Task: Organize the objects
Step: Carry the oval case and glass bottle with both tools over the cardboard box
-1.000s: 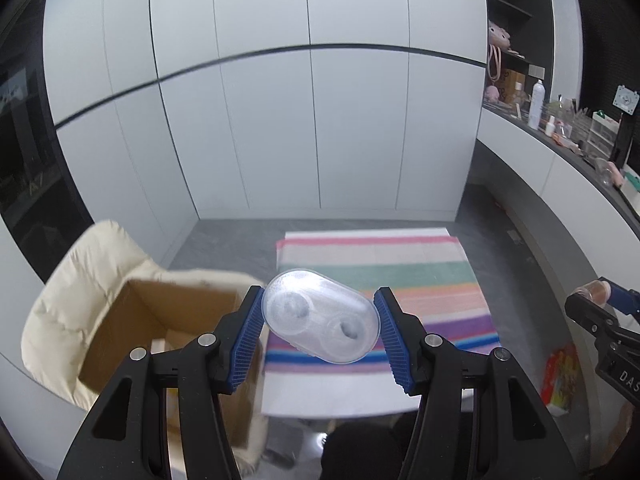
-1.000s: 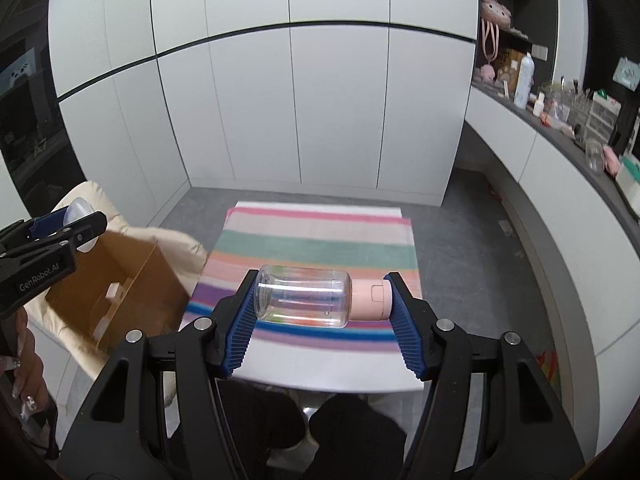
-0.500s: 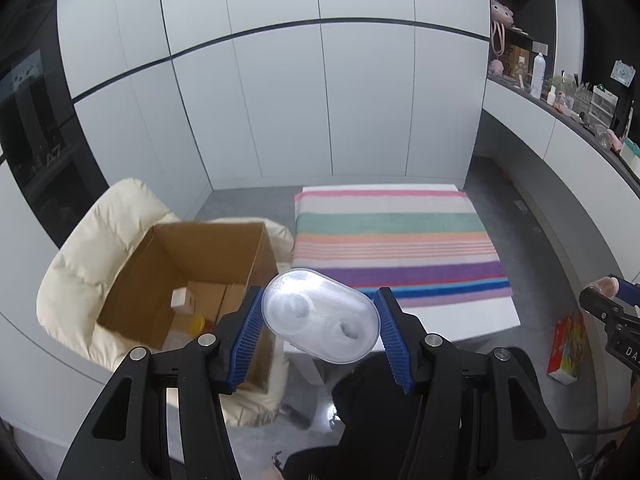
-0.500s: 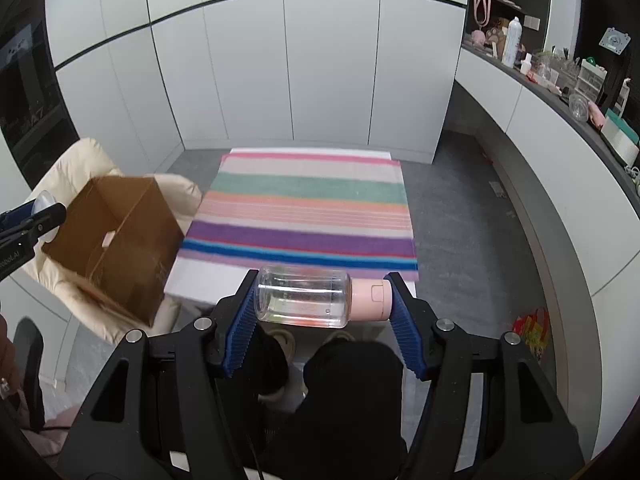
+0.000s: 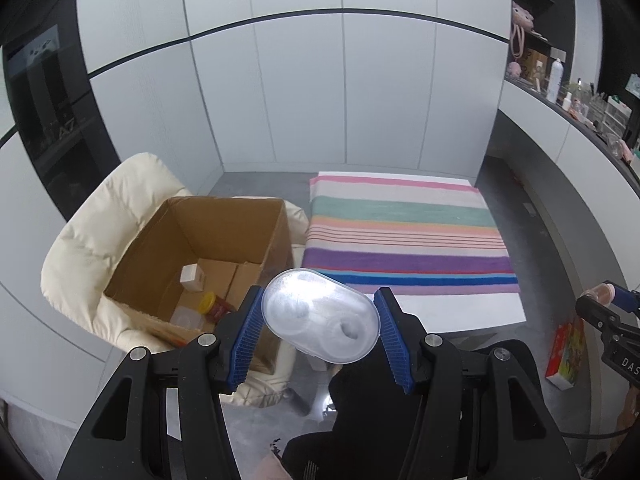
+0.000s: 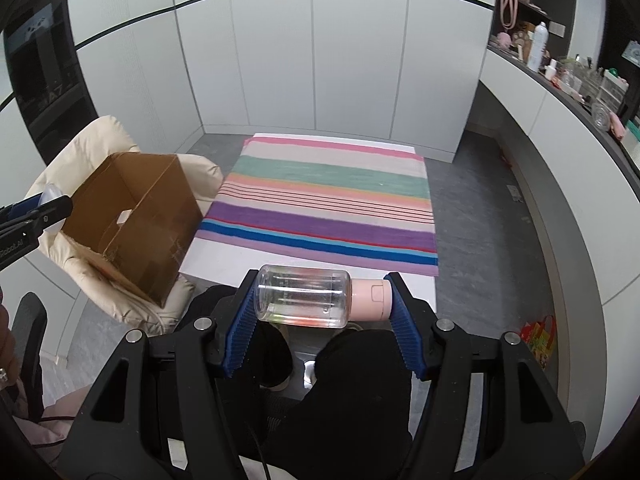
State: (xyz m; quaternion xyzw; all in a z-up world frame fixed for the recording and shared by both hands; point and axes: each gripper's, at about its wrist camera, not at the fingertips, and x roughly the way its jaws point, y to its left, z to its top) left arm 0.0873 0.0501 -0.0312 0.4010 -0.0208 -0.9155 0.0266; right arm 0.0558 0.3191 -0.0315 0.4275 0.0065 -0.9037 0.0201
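Observation:
My left gripper (image 5: 319, 334) is shut on a clear oval plastic case (image 5: 320, 316) with two round wells, held in the air in front of the table. My right gripper (image 6: 322, 308) is shut on a clear bottle (image 6: 302, 295) with a pink cap (image 6: 370, 299), lying crosswise between the blue pads. An open cardboard box (image 5: 196, 256) sits on a cream chair (image 5: 92, 236) to the left of the table; it holds a small white box, a yellow-lidded jar and a clear tub. The right gripper shows at the right edge of the left wrist view (image 5: 608, 308).
A low white table (image 6: 224, 264) carries a striped cloth (image 6: 328, 200). The box (image 6: 132, 220) on the chair stands left of it. Dark-clothed legs (image 6: 352, 384) are below both grippers. A counter with bottles (image 6: 560, 76) runs along the right. A colourful packet (image 5: 566, 356) lies on the floor.
Both grippers drew back from the table and tipped further down, so the table and box now sit higher in view. The box's inside has come into sight on the left. Both grips are unchanged.

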